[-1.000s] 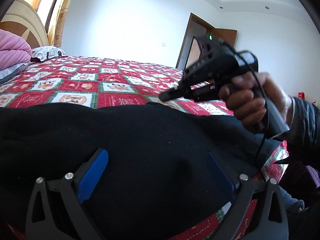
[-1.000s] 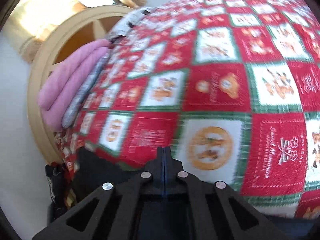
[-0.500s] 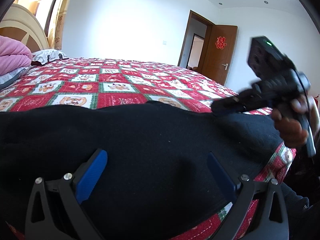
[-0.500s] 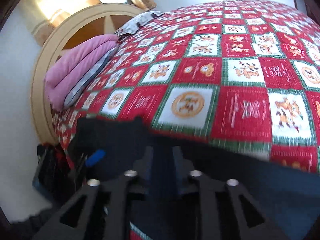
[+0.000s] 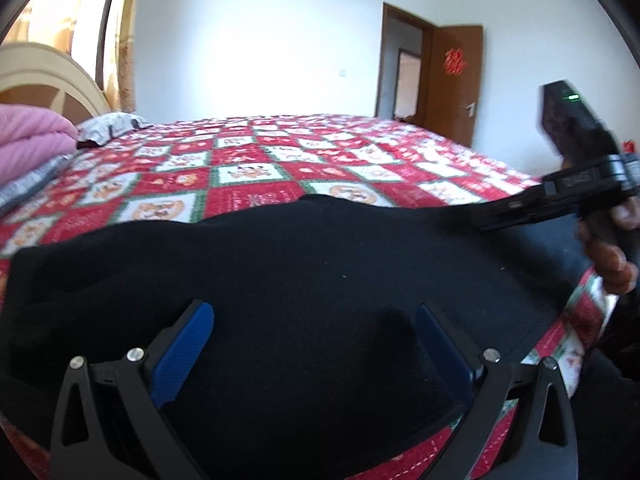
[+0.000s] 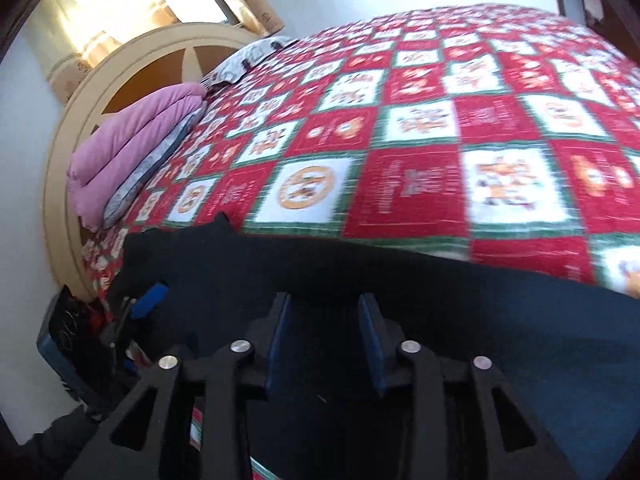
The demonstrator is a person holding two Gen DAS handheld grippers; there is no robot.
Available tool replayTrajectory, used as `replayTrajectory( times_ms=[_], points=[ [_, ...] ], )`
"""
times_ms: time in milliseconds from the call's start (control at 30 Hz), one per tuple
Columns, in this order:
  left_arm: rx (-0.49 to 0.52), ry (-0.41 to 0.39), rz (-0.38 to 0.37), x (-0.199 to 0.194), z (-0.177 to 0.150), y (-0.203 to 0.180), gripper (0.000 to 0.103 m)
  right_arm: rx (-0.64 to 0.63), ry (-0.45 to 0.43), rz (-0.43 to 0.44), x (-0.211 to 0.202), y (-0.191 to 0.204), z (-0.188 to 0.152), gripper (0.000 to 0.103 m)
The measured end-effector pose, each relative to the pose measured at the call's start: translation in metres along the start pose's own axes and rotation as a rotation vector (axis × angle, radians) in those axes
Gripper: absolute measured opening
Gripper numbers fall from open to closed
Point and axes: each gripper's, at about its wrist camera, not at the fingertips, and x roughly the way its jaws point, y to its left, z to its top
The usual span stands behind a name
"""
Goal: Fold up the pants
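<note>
Black pants (image 5: 312, 272) lie flat along the near edge of a bed with a red, white and green patchwork quilt (image 5: 256, 168). My left gripper (image 5: 316, 332) is open, its blue-padded fingers low over the pants with nothing between them. My right gripper (image 6: 325, 332) is open partway and hovers over the pants (image 6: 360, 272) at their right part. It shows in the left wrist view (image 5: 532, 212), held in a hand at the right. The left gripper's blue pad (image 6: 149, 300) shows in the right wrist view at the left.
A folded pink blanket (image 6: 132, 140) and a grey patterned pillow (image 5: 108, 126) lie by the rounded beige headboard (image 6: 120, 68) on the left. A brown door (image 5: 452, 84) stands open at the back right. The bed's near edge (image 5: 576, 320) runs below the pants.
My right gripper has swung down and to the right, onto the right part of the pants, and has gone from shut to partly open. The left gripper has stayed open over the pants.
</note>
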Motion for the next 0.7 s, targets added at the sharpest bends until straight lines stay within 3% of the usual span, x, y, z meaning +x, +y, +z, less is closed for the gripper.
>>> replayTrajectory(
  times_ms=[133,233,300,500,700],
  points=[
    [-0.021,0.029,0.035,0.0,0.002,0.0,0.103,-0.043,-0.029,-0.138,-0.038,-0.019,-0.019,0.044],
    [-0.011,0.039,0.055,0.004,0.0,0.0,0.103,-0.1,-0.036,-0.305,-0.062,-0.038,-0.037,0.055],
    [0.003,0.044,0.074,0.006,0.0,-0.003,0.103,-0.111,-0.028,-0.4,-0.069,-0.056,-0.047,0.055],
    [-0.042,0.061,0.118,-0.001,0.011,-0.006,0.103,-0.112,-0.037,-0.381,-0.079,-0.076,-0.054,0.055],
    [-0.071,-0.011,0.065,-0.016,0.043,-0.034,0.103,-0.082,-0.077,-0.41,-0.112,-0.083,-0.058,0.055]
  ],
)
